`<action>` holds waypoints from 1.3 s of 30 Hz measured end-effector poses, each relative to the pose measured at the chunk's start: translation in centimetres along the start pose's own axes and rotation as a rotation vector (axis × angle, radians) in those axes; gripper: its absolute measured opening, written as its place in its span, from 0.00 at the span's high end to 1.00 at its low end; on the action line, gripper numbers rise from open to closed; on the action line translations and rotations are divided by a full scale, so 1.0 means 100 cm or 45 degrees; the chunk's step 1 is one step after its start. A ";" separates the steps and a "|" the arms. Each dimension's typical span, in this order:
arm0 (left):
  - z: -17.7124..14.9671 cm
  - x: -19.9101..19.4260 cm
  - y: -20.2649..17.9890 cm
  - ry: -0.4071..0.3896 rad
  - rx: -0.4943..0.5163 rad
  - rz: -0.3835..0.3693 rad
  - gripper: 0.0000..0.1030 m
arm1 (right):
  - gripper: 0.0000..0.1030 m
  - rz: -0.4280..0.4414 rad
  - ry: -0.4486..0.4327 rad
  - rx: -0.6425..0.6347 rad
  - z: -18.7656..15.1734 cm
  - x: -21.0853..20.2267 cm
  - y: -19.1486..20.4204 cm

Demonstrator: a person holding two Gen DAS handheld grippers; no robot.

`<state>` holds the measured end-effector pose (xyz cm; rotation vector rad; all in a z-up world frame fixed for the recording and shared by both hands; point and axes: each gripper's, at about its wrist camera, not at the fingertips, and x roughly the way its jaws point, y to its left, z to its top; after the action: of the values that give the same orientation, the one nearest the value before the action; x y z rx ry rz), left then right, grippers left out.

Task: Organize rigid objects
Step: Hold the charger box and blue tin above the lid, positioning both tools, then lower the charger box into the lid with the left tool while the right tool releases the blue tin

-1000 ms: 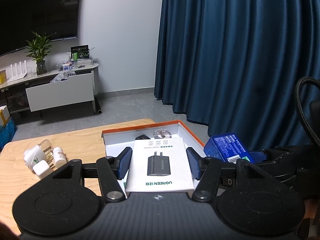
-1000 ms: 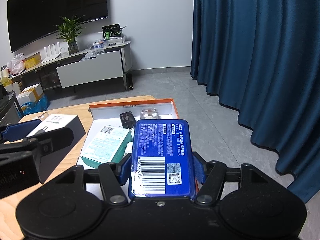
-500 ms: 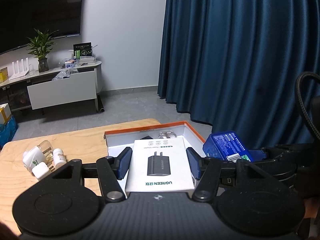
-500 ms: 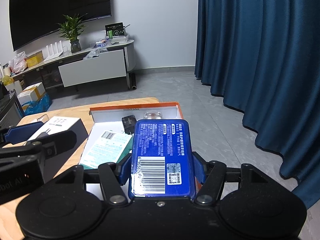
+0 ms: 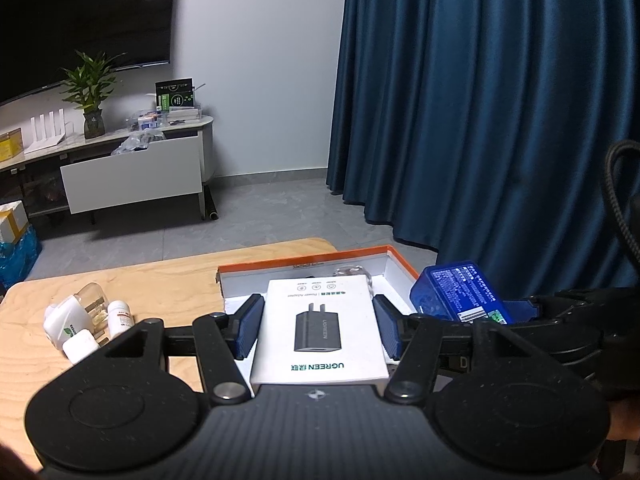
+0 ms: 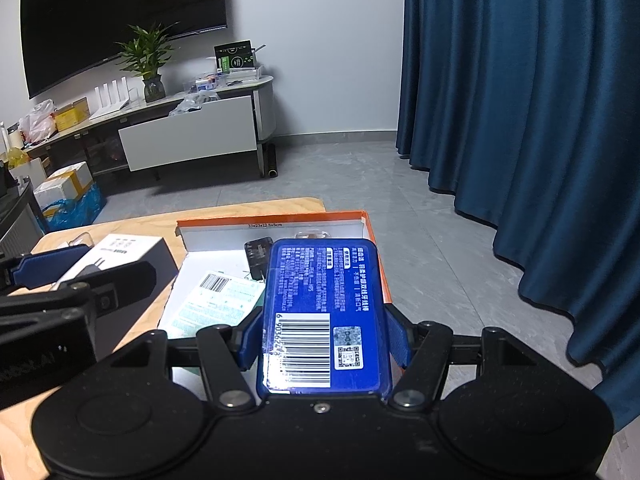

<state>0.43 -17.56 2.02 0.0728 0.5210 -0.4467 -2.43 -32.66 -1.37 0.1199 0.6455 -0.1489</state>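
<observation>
Only the right gripper (image 6: 325,340) has drifted a little sideways; the left gripper (image 5: 317,330) stays. On the left, it clamps the white charger box (image 5: 318,334), light and stiff cardboard, held by its long sides above the orange-rimmed tray (image 5: 304,261). On the right, the smooth blue tin (image 6: 322,312) is grasped likewise; it may slip. Wooden table (image 5: 160,280), grey floor, blue curtain (image 5: 480,100).
</observation>
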 end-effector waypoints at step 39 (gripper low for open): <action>0.013 0.039 0.004 0.067 -0.037 0.031 0.42 | 0.28 -0.002 0.036 0.005 0.025 0.054 0.001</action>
<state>4.22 -19.00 1.17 0.0634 0.5773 -0.4141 3.32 -33.50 -2.66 0.1254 0.6737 -0.1501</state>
